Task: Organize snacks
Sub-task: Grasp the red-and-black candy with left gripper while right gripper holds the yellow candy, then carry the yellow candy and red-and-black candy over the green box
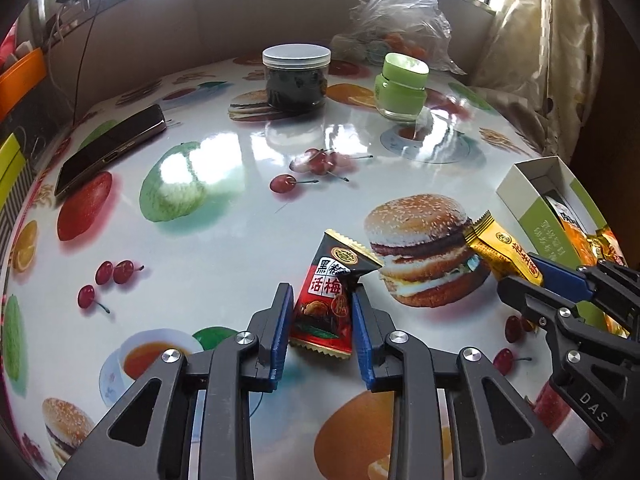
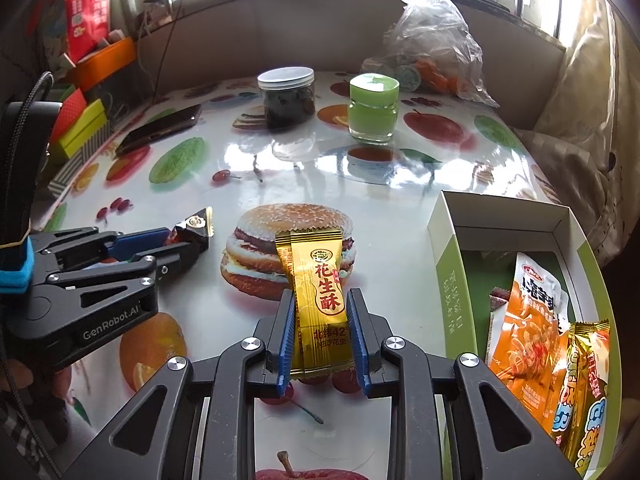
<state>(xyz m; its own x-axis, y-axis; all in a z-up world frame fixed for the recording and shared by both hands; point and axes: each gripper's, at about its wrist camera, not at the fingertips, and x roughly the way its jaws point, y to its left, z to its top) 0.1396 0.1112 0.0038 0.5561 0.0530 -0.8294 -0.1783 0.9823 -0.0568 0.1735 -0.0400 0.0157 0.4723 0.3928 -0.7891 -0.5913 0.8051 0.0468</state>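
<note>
While your right tongs (image 2: 320,336) pinch the gold peanut-crisp packet (image 2: 316,288) by its lower half above the table (image 2: 280,184), the open green box (image 2: 452,280) lies just to their right, already holding snacks. Your left tongs (image 1: 320,320) straddle the red plum packet (image 1: 326,300); their pads appear to touch its edges, though the grip looks doubtful. Risk: the thin, slick wrapper may slide out during transfer, and both tools, working close together, could collide near the box wall
</note>
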